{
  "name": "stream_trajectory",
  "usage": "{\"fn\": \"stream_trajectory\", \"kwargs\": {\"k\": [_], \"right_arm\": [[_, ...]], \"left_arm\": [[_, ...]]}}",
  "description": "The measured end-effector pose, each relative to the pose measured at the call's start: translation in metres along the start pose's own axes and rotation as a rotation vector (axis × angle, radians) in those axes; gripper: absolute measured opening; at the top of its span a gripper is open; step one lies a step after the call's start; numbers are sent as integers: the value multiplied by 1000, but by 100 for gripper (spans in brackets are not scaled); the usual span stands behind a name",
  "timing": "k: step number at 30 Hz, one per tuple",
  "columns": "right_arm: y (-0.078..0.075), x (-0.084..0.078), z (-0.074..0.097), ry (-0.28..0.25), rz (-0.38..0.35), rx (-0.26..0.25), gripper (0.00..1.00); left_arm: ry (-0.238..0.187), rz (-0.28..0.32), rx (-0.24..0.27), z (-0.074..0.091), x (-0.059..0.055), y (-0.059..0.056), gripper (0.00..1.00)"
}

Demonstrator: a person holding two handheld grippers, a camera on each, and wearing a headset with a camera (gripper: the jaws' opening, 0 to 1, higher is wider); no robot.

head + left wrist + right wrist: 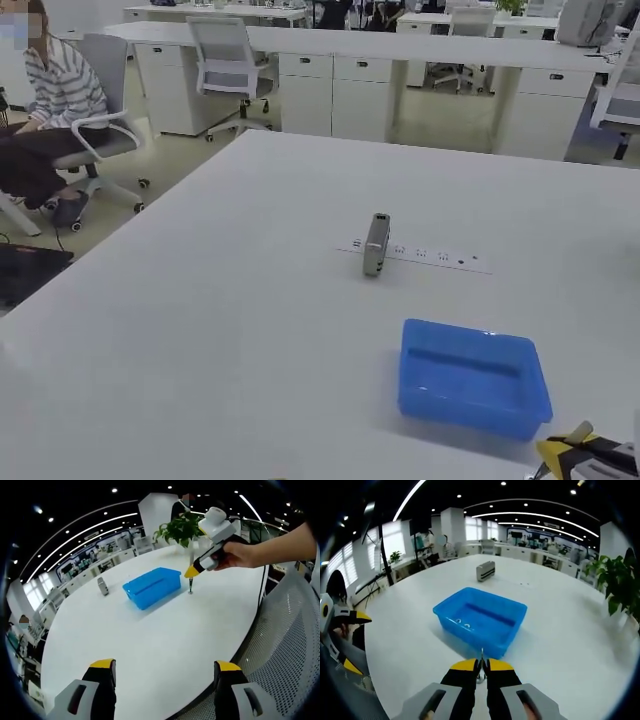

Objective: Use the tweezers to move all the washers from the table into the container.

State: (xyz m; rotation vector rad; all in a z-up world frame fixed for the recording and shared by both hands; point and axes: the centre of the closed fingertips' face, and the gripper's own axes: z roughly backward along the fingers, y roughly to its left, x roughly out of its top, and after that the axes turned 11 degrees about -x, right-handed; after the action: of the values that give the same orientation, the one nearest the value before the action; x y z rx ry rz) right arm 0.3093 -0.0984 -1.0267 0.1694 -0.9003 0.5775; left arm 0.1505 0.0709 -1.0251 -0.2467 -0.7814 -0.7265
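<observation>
right tool: the right tool (481, 666) has its jaws pressed together on the tweezers (190, 584), which a hand (240, 555) holds steeply so the tips point down at the desk (220, 320); that suits a pinch on something flat and small.
tweezer tips: in the left gripper view they meet the desk just beside the container; i cannot tell whether a washer sits between them.
left tool: the left tool (164, 677) has its jaws wide apart with nothing in them, held low near the desk edge, likely out of the working side's way.
container: the blue container (492, 596) stands on the desk straight ahead of the tweezers, close, so each carry looks short.
washers: a few washers (462, 624) lie on the container floor; any loose ones on the desk are too small to make out.
desk: broad, white, smooth and glossy; a grey box (376, 243) stands by a socket strip (430, 257) beyond the container.
room: open office with ceiling lights, rows of white benches, an office chair (230, 65), a potted plant (181, 527), a person seated (60, 90) off to one side.
</observation>
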Motion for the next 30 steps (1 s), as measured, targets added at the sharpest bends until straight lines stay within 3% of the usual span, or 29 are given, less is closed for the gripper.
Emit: {"fn": "stream_trajectory", "kwargs": {"k": [15,30], "right_arm": [[0,1,2,11,2,-1,1],[-4,33,18,-56,14,-14,1]], "left_arm": [[-1,-3,-4,0,0,-1,81],[-14,-5,11,2,2,1,81]]}}
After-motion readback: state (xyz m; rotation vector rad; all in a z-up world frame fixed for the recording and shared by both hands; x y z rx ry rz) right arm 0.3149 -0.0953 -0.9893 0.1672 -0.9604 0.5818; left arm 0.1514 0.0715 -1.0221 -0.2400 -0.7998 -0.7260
